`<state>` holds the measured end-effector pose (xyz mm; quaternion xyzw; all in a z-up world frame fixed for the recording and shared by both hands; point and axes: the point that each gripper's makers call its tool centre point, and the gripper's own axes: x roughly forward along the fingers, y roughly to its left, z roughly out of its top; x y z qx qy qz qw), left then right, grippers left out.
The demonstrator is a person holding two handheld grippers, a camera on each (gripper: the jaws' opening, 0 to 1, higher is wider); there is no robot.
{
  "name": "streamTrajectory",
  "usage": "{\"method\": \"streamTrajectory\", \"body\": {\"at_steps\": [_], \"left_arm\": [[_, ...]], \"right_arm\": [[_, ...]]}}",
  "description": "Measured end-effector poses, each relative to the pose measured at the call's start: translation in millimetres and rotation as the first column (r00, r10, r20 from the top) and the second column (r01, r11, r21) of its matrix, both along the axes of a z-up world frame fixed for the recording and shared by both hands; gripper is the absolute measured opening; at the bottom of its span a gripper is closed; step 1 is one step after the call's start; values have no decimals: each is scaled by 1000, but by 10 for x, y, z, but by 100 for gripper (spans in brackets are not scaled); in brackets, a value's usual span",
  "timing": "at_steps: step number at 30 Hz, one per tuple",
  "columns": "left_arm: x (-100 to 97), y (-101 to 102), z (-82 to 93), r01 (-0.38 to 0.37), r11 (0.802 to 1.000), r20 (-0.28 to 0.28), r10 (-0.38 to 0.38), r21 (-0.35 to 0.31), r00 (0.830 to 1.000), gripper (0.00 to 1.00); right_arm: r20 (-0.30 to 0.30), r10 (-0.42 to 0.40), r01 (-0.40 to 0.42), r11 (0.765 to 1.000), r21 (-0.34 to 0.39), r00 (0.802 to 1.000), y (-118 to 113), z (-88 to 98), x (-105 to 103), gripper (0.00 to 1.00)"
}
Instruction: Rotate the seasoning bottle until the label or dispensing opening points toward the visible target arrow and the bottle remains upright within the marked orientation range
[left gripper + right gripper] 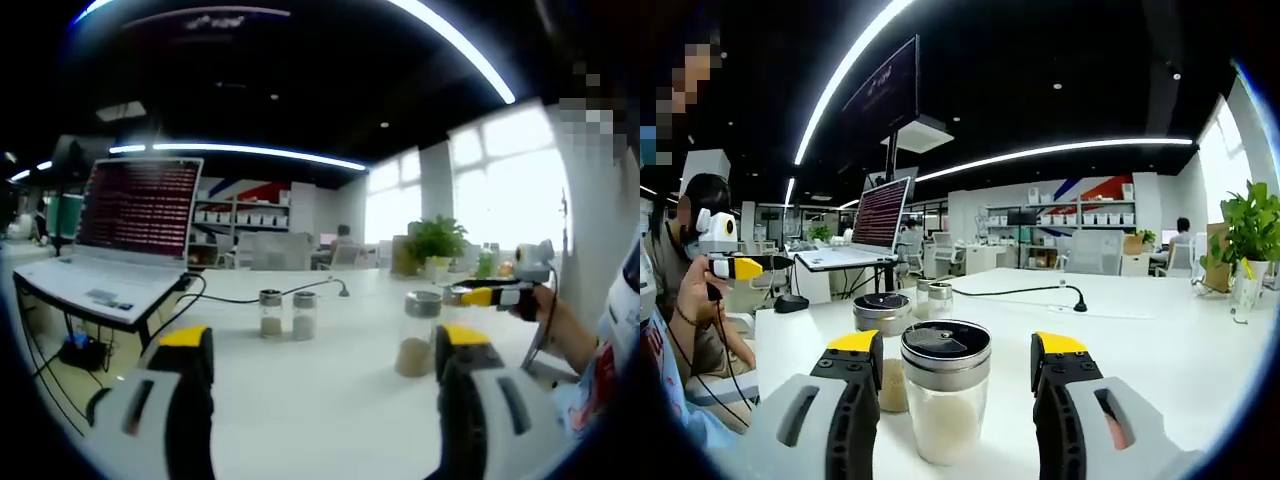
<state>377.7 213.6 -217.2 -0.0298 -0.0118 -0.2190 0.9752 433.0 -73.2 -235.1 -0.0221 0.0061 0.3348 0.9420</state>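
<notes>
The left claw (325,365) is wide open and holds nothing over the white table (330,400). The right claw (956,365) is open too, with an upright bottle (945,390) standing between its tips.

Grey tongs (955,385) — black jaws, yellow tips

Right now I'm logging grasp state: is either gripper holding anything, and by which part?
Nothing is held. The right gripper stands open around a seasoning bottle without touching it; the left gripper is open over the white table.
</notes>
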Motion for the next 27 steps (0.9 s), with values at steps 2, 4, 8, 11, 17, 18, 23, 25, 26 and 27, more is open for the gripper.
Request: {"method": "streamTrajectory", "body": {"at_steps": [2,4,8,11,17,18,23,25,26,27], "left_arm": [[-2,-10,5,3,1000,3,-3,-5,1000,98],[-3,-15,9,4,1000,4,-4,-7,1000,98],[-15,-22,7,8,1000,3,-8,-4,1000,98],[-19,-14,2,5,1000,3,-5,2,1000,98],[-11,-28,-34,3,1000,-7,-3,24,1000,98],[-11,-30,-34,4,1000,-8,-4,23,1000,98],[-17,-20,16,2,1000,7,-2,-3,1000,98],[-31,-21,46,6,1000,16,-6,-11,1000,98],[-33,-19,56,6,1000,20,-6,-13,1000,98],[-33,-16,62,5,1000,22,-5,-13,1000,98]], "right_arm": [[0,30,-30,1000,3,1000,8,5,17,62],[-3,86,-86,996,0,996,58,-6,19,62],[21,160,-160,987,-3,987,79,8,52,61],[10,225,-225,974,-36,974,73,-28,64,61],[-14,390,-389,921,33,921,125,9,40,59],[-16,421,-420,907,33,907,134,4,22,59],[1,527,-526,849,49,850,152,6,-23,59],[-5,552,-551,833,51,834,148,-13,-11,58],[-1,559,-559,828,52,829,152,-12,-7,57],[0,574,-573,818,52,819,158,-11,-16,57]]}}
